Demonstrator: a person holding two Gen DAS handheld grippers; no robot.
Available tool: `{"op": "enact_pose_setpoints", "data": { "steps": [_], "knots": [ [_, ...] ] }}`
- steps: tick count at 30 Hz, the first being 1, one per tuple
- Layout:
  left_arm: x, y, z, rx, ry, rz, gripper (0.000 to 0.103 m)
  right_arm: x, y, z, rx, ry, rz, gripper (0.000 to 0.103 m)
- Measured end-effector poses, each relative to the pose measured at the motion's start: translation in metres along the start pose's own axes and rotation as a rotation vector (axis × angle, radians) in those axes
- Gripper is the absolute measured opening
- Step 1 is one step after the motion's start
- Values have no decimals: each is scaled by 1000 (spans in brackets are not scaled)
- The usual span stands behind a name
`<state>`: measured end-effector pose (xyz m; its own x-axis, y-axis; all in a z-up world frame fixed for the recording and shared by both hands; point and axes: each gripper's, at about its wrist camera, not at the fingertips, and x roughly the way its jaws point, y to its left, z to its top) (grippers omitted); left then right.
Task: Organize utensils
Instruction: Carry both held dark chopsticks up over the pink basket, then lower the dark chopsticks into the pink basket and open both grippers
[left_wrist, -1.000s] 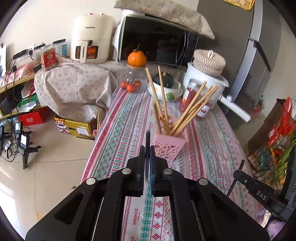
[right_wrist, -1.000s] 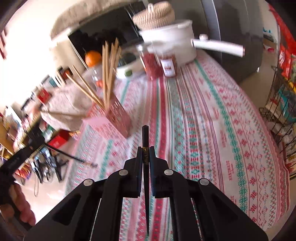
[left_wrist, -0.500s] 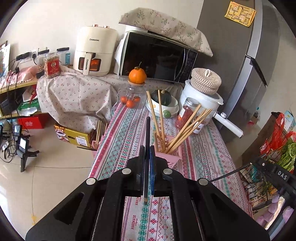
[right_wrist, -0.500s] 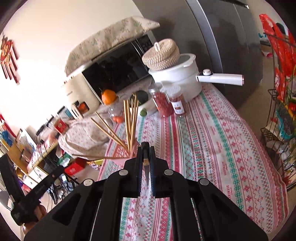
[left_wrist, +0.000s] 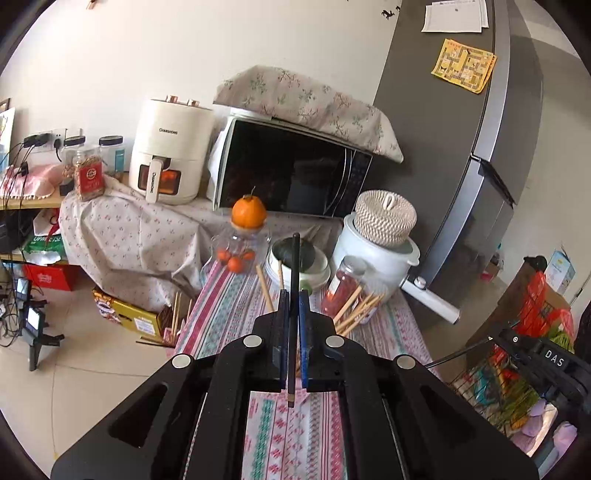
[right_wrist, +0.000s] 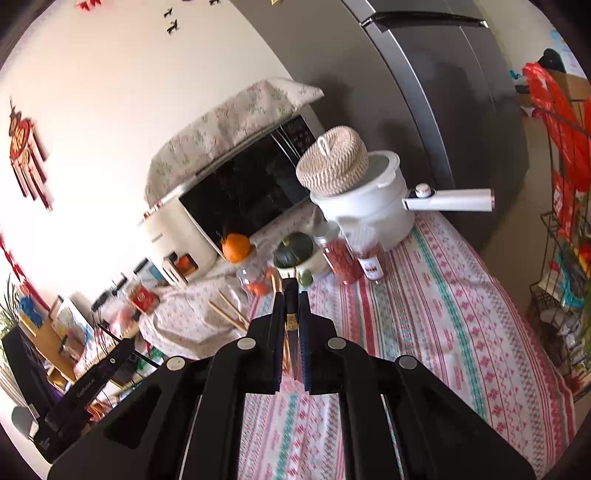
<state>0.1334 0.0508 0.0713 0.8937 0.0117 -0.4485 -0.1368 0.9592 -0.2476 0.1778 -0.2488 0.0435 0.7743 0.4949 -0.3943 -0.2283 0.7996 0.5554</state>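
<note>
My left gripper (left_wrist: 292, 295) is shut on a dark chopstick (left_wrist: 294, 258) that stands upright between its fingers, high above the patterned tablecloth (left_wrist: 229, 306). My right gripper (right_wrist: 290, 299) is shut on another dark chopstick (right_wrist: 291, 306) with a gold band. Several wooden chopsticks (left_wrist: 354, 308) fan out from a holder that my left gripper's body hides. Their tips also show in the right wrist view (right_wrist: 229, 314).
At the table's far end stand a jar with an orange on top (left_wrist: 248, 218), a bowl with a green squash (left_wrist: 299, 254), red-filled jars (left_wrist: 341, 288) and a white pot with a woven lid (left_wrist: 380, 240). A microwave (left_wrist: 291, 173), an air fryer (left_wrist: 170, 155) and a fridge (left_wrist: 461, 147) stand behind.
Both grippers have risen and tilted upward with their chopsticks. The pink holder has dropped out of sight behind the gripper bodies, and more of the wall and fridge shows.
</note>
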Motion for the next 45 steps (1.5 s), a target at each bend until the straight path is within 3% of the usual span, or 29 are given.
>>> {"op": "enact_pose_setpoints", "data": {
  "steps": [10, 11, 12, 13, 16, 22, 32, 37, 42, 45],
  "knots": [
    [51, -11, 19, -20, -37, 16, 5, 24, -3, 19, 44, -13, 31, 7],
    [58, -10, 19, -19, -33, 15, 10, 28, -3, 19, 48, -7, 31, 7],
    [66, -8, 16, -20, -17, 23, 28, 32, -4, 18, 50, -1, 28, 7],
    [76, -4, 13, -36, 12, 28, 36, 34, -4, 17, 50, 2, 26, 7],
    [77, 10, 16, -93, 32, 10, 36, 42, 0, 15, 43, 13, 25, 7],
    [46, 24, 28, -153, -30, 28, 37, 51, 9, 11, 27, 19, 23, 7],
    [43, 25, 28, -125, -18, 41, 41, 92, 20, -3, 25, 58, 0, 8],
    [47, 26, 23, -113, 11, 49, 41, 127, 21, -18, 53, 138, 42, 15],
    [40, 18, 15, -75, 14, 43, 41, 114, 31, -25, -10, 118, 19, 15],
    [35, 9, 4, -50, 18, 42, 47, 104, 34, -29, -40, 110, 0, 16]
  ]
}}
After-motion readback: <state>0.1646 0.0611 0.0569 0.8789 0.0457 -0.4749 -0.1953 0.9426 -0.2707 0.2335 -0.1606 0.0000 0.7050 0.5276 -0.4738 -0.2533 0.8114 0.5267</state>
